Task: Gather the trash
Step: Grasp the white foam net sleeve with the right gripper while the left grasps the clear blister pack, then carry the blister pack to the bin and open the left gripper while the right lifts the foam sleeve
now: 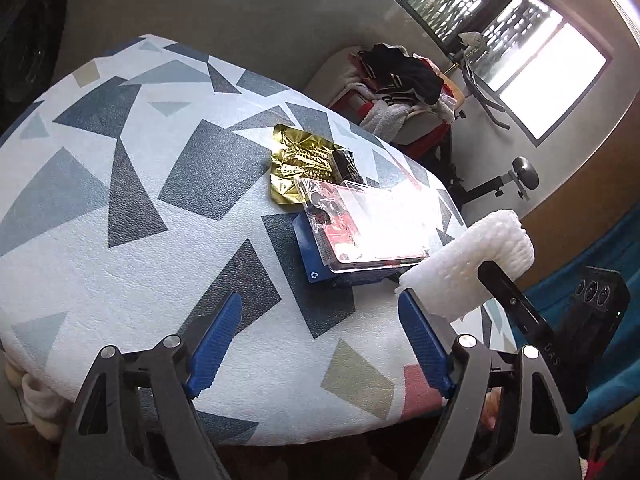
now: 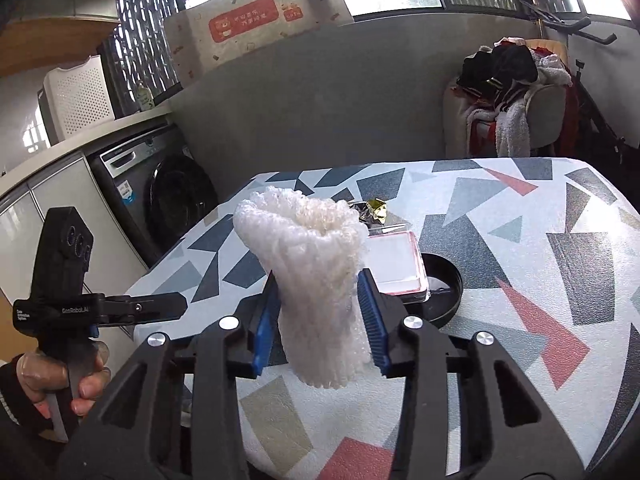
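Note:
A white foam net sleeve (image 2: pixel 316 280) stands upright between the blue pads (image 2: pixel 266 320) of my right gripper (image 2: pixel 320 316), which is shut on it. In the left wrist view the same sleeve (image 1: pixel 468 260) hangs at the right over the table edge. My left gripper (image 1: pixel 320 344) is open above the patterned table (image 1: pixel 120 240), with nothing between its fingers. Further along the table lie a crumpled gold foil wrapper (image 1: pixel 298 164), a clear plastic box with red inside (image 1: pixel 360 224) and a blue card (image 1: pixel 316 260) under the box. A black round lid (image 2: pixel 444 288) lies beside the box (image 2: pixel 396 264).
A washing machine (image 2: pixel 168 200) stands left of the table (image 2: pixel 520 240). Behind the table is a chair heaped with clothes (image 2: pixel 508 112). A white perforated basket (image 2: pixel 78 100) sits on the counter and a cardboard box (image 2: pixel 256 20) on the wall ledge. A hand (image 2: pixel 60 380) holds the left tool.

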`<action>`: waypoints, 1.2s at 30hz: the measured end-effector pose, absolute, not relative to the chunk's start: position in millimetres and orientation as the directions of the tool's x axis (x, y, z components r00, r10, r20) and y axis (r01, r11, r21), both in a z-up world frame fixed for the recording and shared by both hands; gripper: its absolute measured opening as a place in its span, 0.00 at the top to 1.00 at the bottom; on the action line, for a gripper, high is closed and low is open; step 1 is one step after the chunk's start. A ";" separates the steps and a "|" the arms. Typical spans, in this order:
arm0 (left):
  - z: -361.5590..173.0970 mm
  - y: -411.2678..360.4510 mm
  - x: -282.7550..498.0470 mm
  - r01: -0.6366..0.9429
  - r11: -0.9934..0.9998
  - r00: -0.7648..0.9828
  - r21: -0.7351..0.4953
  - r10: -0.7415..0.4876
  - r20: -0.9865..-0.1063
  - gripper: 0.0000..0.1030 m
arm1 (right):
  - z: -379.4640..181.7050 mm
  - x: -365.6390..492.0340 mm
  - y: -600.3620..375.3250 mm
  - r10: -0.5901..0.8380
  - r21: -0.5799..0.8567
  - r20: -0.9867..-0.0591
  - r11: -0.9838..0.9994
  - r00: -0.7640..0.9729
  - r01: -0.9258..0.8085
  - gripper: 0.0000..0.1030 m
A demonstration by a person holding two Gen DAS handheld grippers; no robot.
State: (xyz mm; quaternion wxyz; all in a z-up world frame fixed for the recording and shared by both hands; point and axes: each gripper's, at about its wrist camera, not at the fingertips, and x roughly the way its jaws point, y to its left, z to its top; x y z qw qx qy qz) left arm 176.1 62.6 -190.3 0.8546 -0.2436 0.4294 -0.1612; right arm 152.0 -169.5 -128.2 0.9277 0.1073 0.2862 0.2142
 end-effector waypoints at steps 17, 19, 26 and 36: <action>-244.9 57.2 285.4 -0.145 0.595 0.504 -0.790 -0.643 -0.577 0.54 | -135.4 126.4 -246.5 0.333 0.326 -0.469 0.926 0.818 -0.190 0.60; -245.3 50.0 291.9 -0.133 0.612 0.492 -0.779 -0.642 -0.588 0.59 | -139.2 126.7 -250.6 0.330 0.332 -0.473 0.926 0.817 -0.182 0.60; -216.5 29.4 292.4 -0.036 0.733 0.514 -0.680 -0.570 -0.641 0.86 | -142.8 126.3 -256.1 0.327 0.346 -0.474 0.923 0.818 -0.169 0.60; -98.1 -9.2 264.4 0.308 0.837 0.577 -0.453 -0.543 -0.611 0.94 | -117.5 105.2 -256.7 0.332 0.344 -0.421 0.919 0.844 -0.190 0.60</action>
